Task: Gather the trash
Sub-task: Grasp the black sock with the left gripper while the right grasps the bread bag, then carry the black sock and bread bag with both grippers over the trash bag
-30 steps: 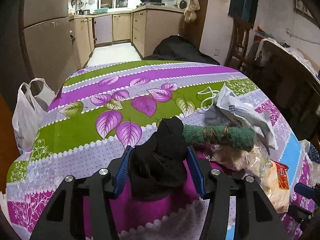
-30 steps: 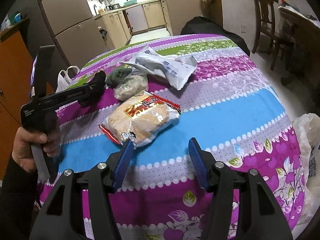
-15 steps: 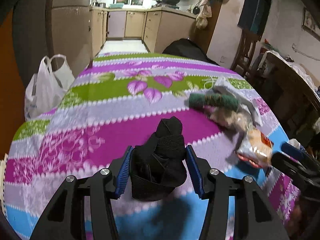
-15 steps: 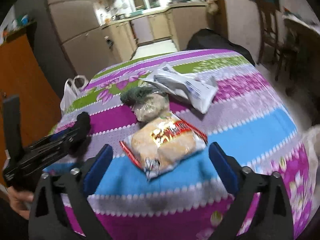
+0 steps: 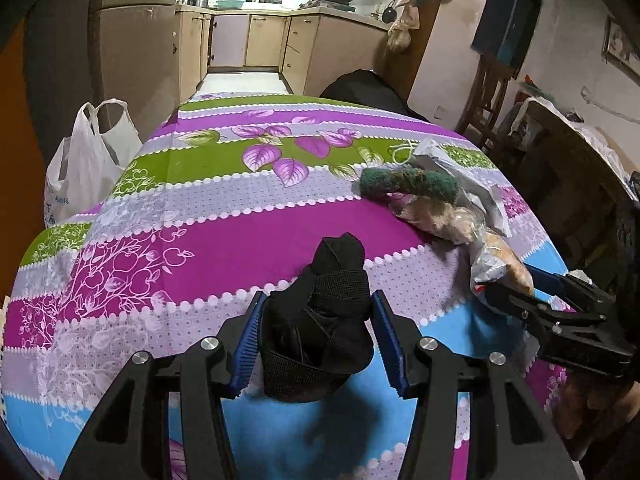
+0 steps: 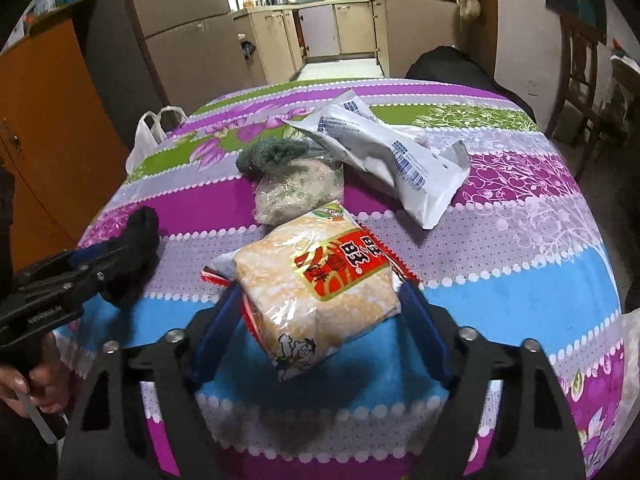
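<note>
My left gripper (image 5: 318, 304) is shut on a crumpled black cloth (image 5: 320, 344), held just above the patterned tablecloth (image 5: 200, 240). In the right wrist view that cloth (image 6: 140, 232) shows at the left, in the left gripper (image 6: 120, 248). A snack bag with a red label (image 6: 316, 280) lies between the blue pads of my right gripper (image 6: 320, 292). Its jaws are closing, and the pads meet the bag's two sides. The left wrist view shows the right gripper (image 5: 520, 280) at the right edge, around the same snack bag (image 5: 500, 256).
Behind the snack bag lie a clear bag of crumbs (image 6: 300, 192), a green scouring pad (image 6: 272, 152) and a white printed pouch (image 6: 392, 152). A white plastic carrier bag (image 5: 84, 160) stands off the table's left edge. A wooden chair (image 5: 488, 100) stands at the far right.
The left gripper carried the black cloth back toward the table's near side. The right gripper opened wide, moved up to the snack bag and closed in around it.
</note>
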